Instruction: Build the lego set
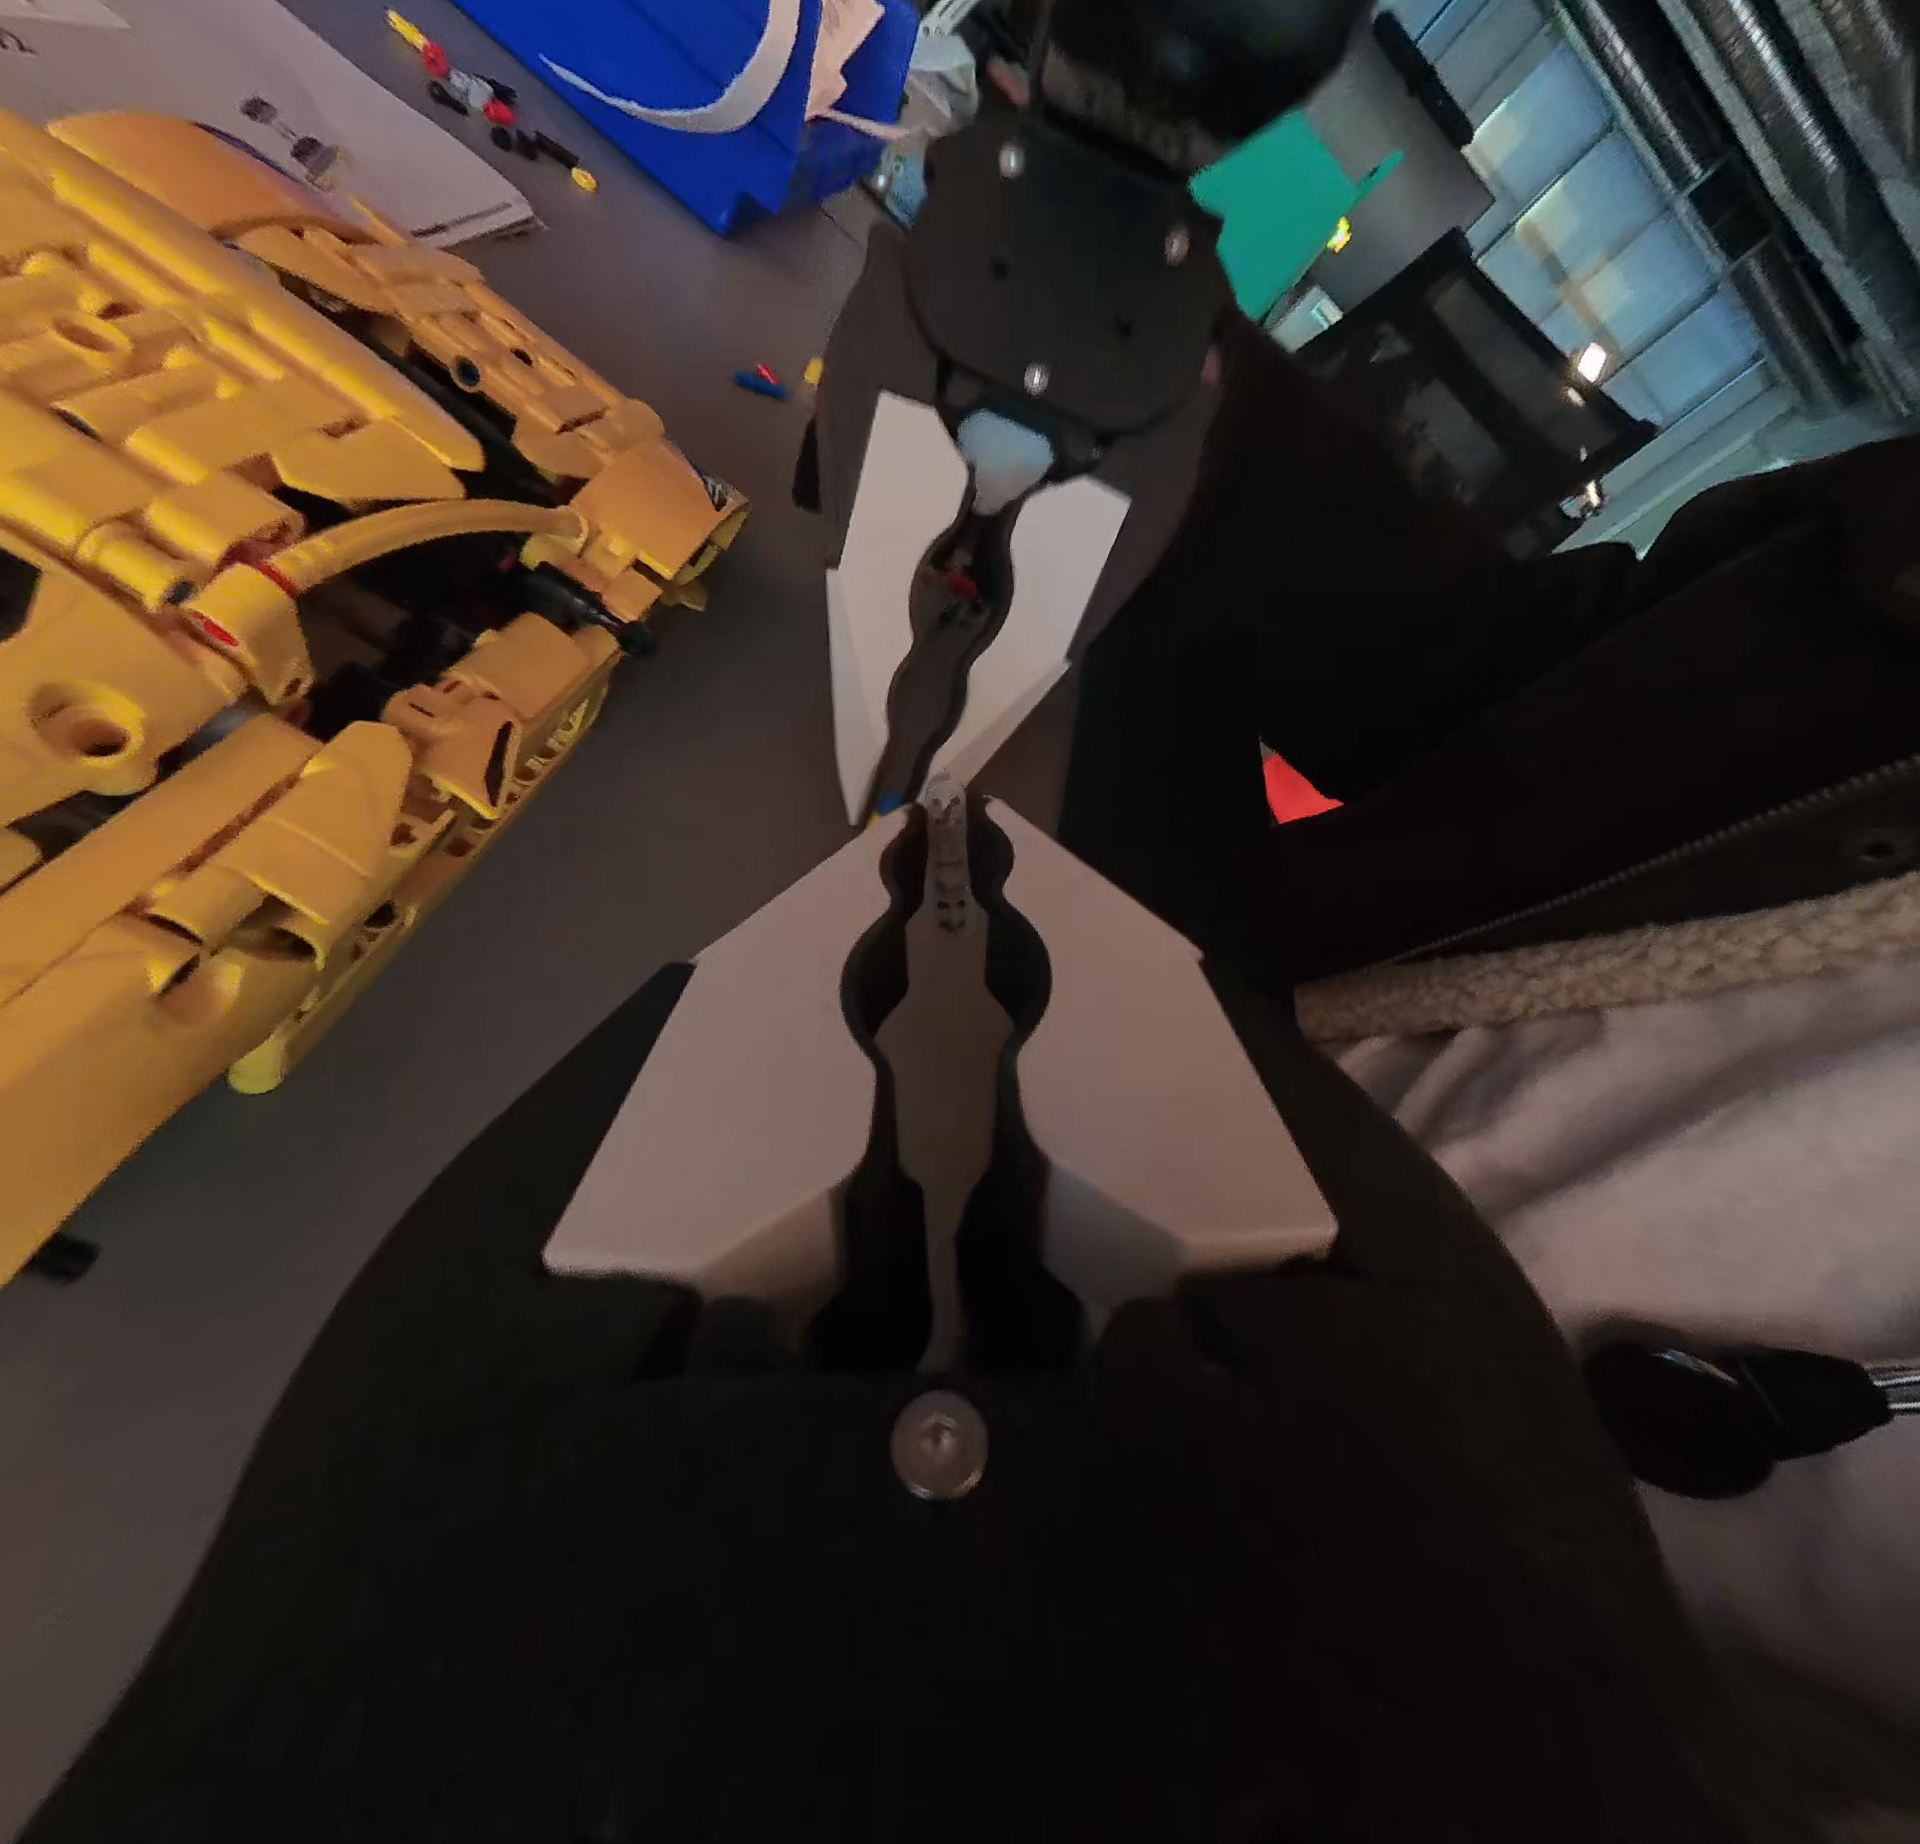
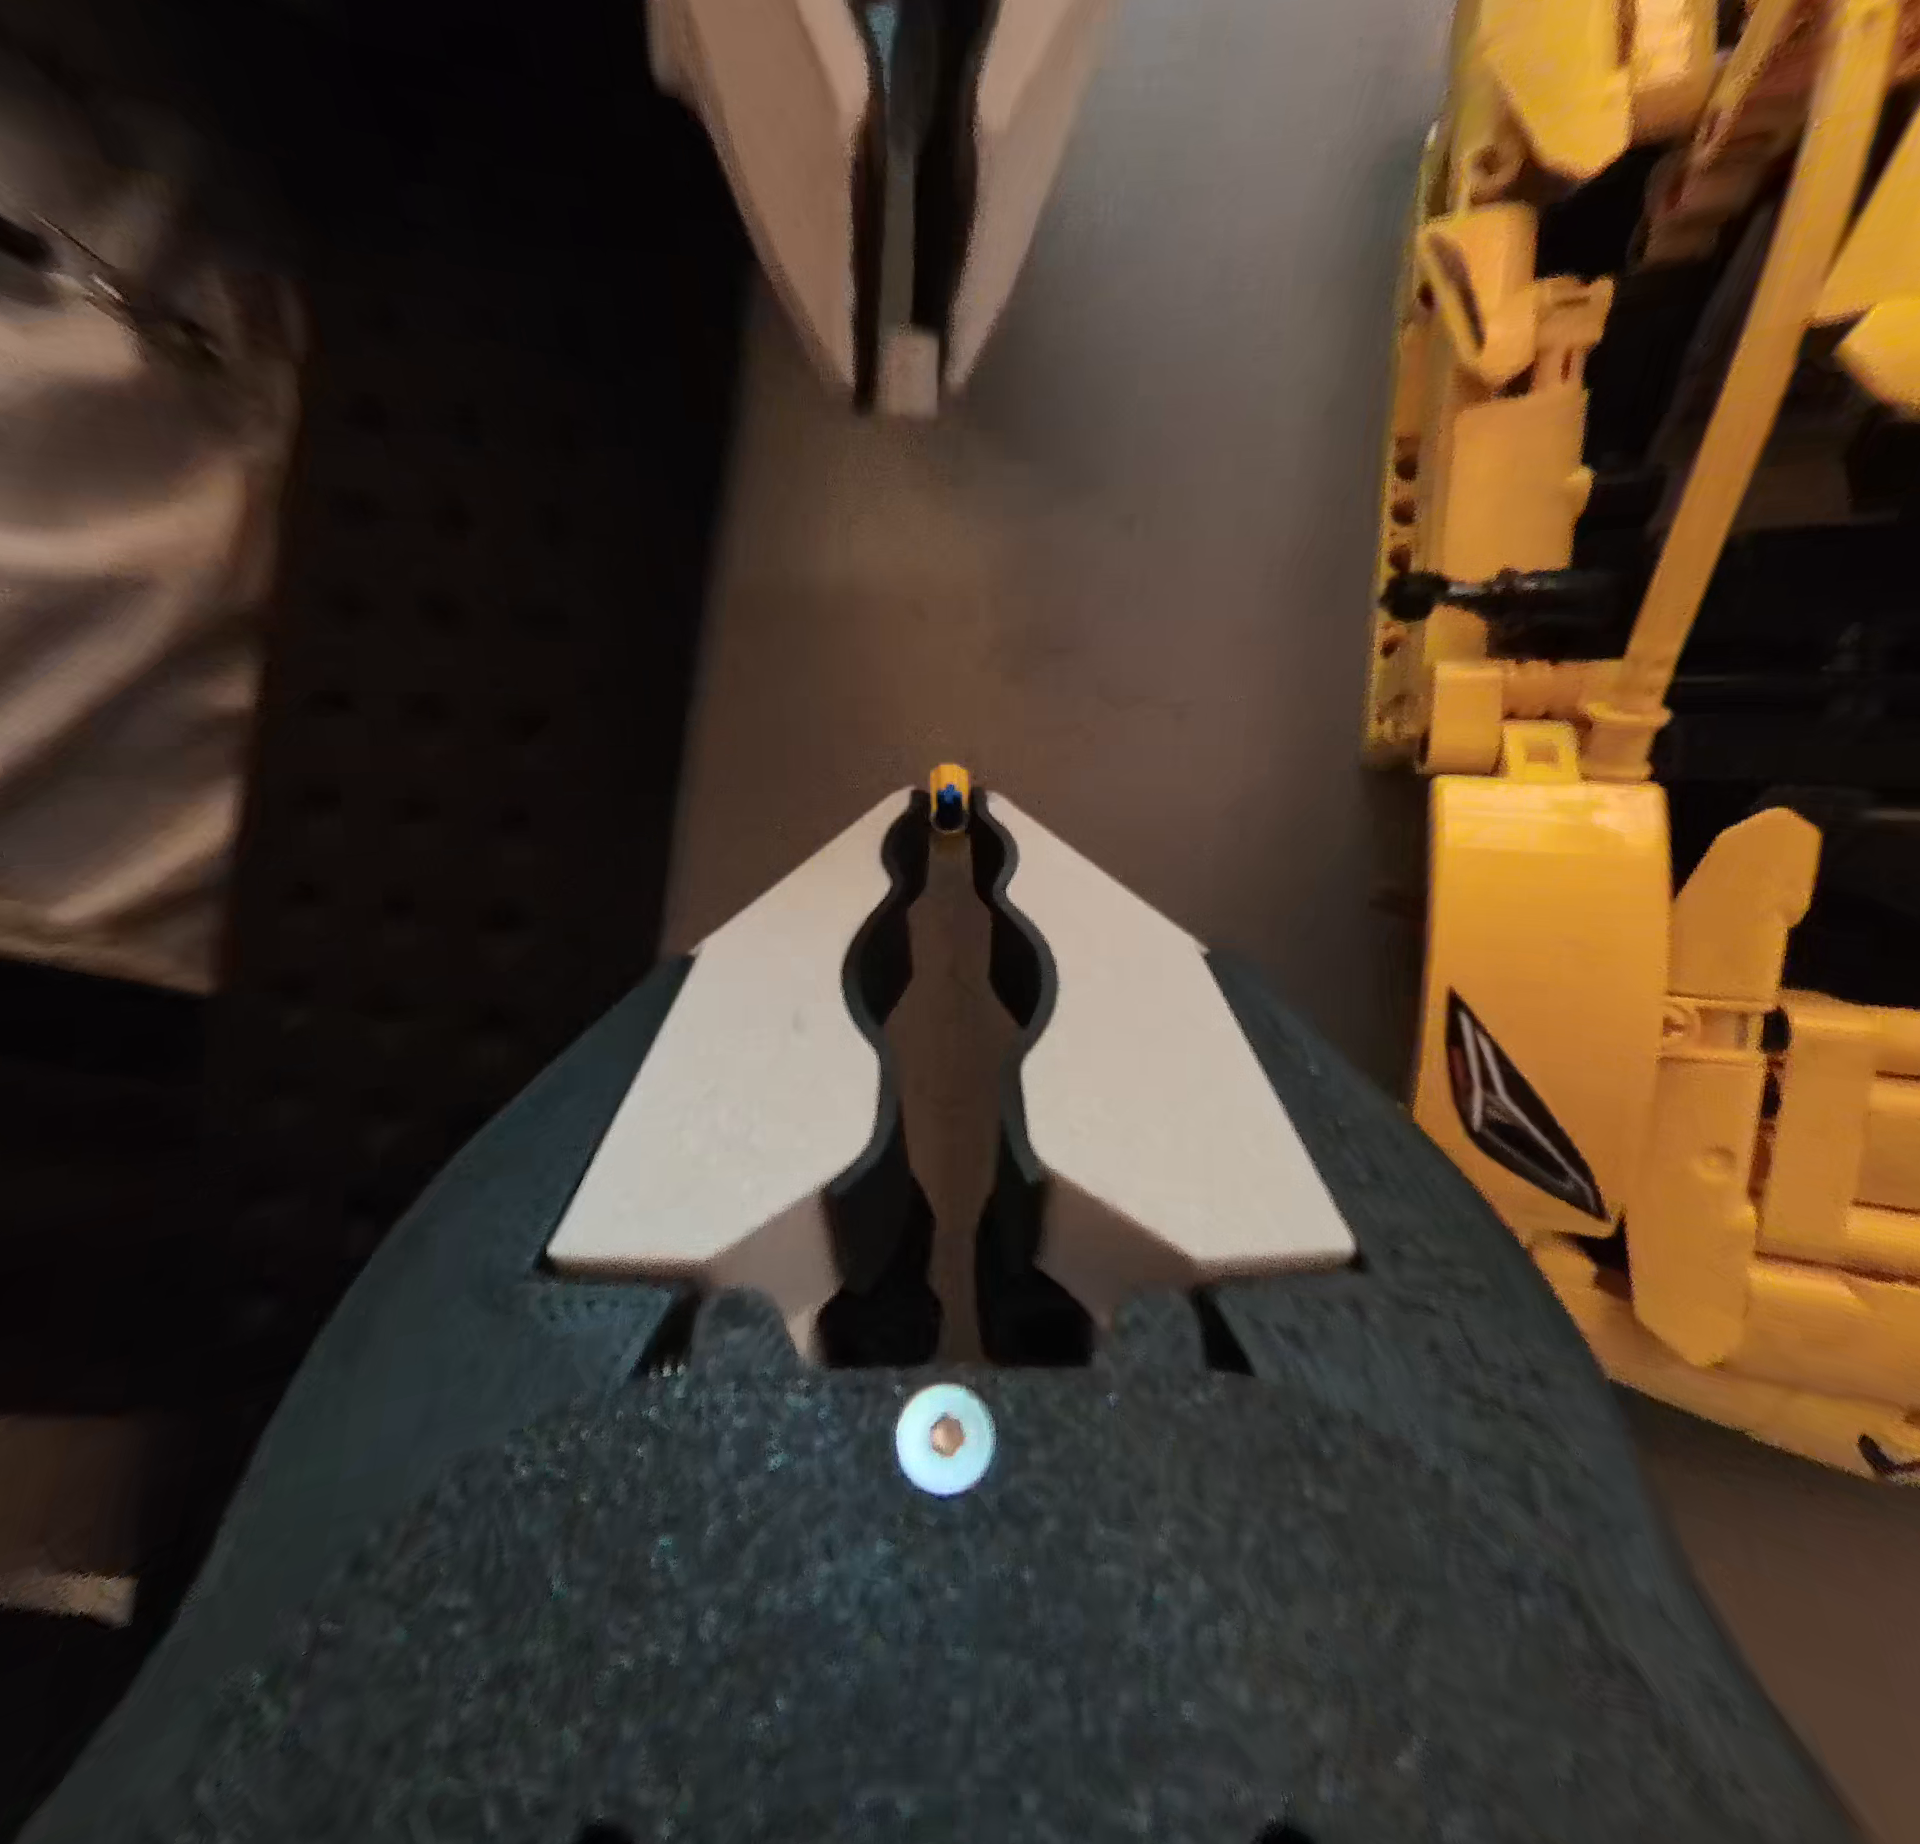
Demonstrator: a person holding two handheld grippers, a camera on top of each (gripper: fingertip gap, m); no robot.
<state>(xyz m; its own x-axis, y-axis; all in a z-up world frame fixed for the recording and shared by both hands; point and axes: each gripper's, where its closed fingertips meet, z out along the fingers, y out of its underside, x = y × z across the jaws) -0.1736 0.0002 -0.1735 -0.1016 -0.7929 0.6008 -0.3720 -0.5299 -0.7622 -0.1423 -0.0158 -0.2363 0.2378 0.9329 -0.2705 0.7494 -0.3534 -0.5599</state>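
We hold left gripper (image 1: 943, 807) clenched on light grey flat lego strip (image 1: 948, 864), right gripper (image 2: 949, 802) clenched on small yellow-and-blue connector (image 2: 949, 800), tips facing, off front corner of large yellow lego car (image 1: 260, 547) on grey table (image 1: 675, 807). Step, we judge: joining parts in air; next needs fine alignment.

The large yellow brick-built car model (image 1: 260, 589) shows black gaps between its panels and small red accents; in the right wrist view one yellow panel bears a black triangular sticker (image 2: 1522, 1119) with white lines. The smooth counter (image 1: 665, 818) is dull grey. The left gripper (image 1: 945, 812) has a black textured body, white finger shells and wavy black pads, and pinches a pale grey slim piece (image 1: 948, 859). The right gripper (image 2: 948, 807) has the same colours and pinches a small yellow piece with a blue centre (image 2: 948, 802). A bright blue plastic bin (image 1: 665, 59) stands behind scattered red, yellow, black and blue small parts (image 1: 488, 101).
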